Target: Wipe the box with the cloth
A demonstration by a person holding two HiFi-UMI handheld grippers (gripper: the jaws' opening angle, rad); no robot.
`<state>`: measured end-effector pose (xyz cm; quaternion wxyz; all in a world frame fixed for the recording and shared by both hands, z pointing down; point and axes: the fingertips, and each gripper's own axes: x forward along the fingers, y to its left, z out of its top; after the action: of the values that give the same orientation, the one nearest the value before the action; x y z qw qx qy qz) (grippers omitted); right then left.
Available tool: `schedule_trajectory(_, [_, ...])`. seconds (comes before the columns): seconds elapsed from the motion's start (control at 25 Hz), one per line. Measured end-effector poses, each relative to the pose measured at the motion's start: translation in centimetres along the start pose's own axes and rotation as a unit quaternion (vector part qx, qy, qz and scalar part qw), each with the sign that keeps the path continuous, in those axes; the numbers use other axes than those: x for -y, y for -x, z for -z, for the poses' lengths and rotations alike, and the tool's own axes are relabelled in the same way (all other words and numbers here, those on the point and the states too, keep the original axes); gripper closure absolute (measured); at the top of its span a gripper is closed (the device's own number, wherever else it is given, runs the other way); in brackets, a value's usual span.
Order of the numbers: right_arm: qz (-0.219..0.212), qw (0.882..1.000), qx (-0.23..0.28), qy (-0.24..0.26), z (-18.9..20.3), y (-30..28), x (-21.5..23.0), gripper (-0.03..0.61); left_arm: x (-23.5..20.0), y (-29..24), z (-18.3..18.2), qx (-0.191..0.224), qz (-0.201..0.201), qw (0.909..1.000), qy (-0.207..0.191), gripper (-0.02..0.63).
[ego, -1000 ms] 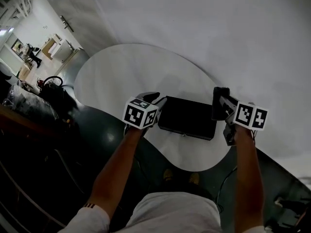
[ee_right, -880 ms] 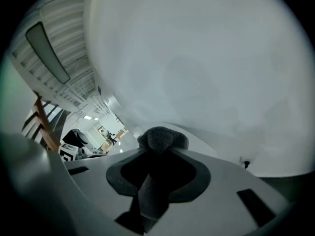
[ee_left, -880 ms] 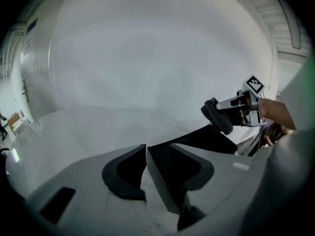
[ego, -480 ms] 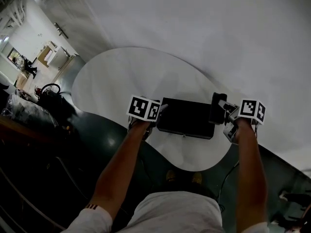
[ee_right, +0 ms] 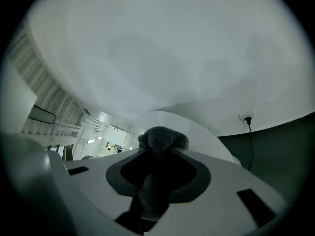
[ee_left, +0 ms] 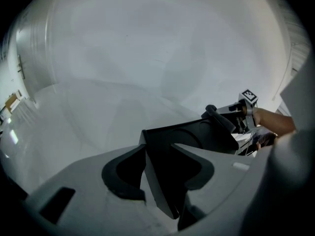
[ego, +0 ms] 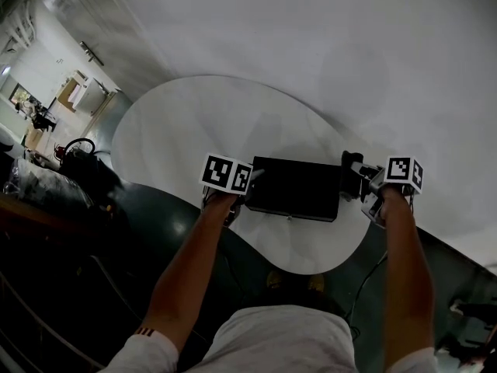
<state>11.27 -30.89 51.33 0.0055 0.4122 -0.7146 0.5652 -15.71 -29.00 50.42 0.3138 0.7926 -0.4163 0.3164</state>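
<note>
the black box (ego: 293, 186) is laid on the white worktop (ego: 186, 123). its left end is straddled by the left gripper (ee_left: 158, 152), whose jaws have just been closing slightly but are released, well apart. the cloth (ee_right: 158, 140) is clenched in the right gripper (ee_right: 157, 151), just beside the box's right end.

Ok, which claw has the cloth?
The right claw, shut on the dark cloth; the left claw, its jaws just opened, has only the box corner between them.

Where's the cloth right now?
The dark grey fuzzy cloth is pinched in the right tongs; in the head view it is by the right end of the flat black box on the round white table.
</note>
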Motion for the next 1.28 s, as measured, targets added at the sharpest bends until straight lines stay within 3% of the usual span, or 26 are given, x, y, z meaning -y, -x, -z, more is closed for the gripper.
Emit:
schedule_trajectory(0.2, [-0.01,0.999,-0.034,-0.021,0.9,-0.8,1.2,0.485,-0.5,-0.2,0.1,-0.004,-0.011,0.9999,0.005,0.5])
schedule_trajectory(0.72, [-0.016,0.999,-0.038,-0.036,2.5,-0.6,1.3,0.485,-0.6,-0.4,0.1,-0.006,-0.006,0.9997,0.021,0.5])
schedule_trajectory(1.28, [-0.032,0.998,-0.045,-0.043,8.6,3.0,1.3,0.485,-0.1,-0.2,0.6,-0.005,-0.008,0.9998,0.018,0.5])
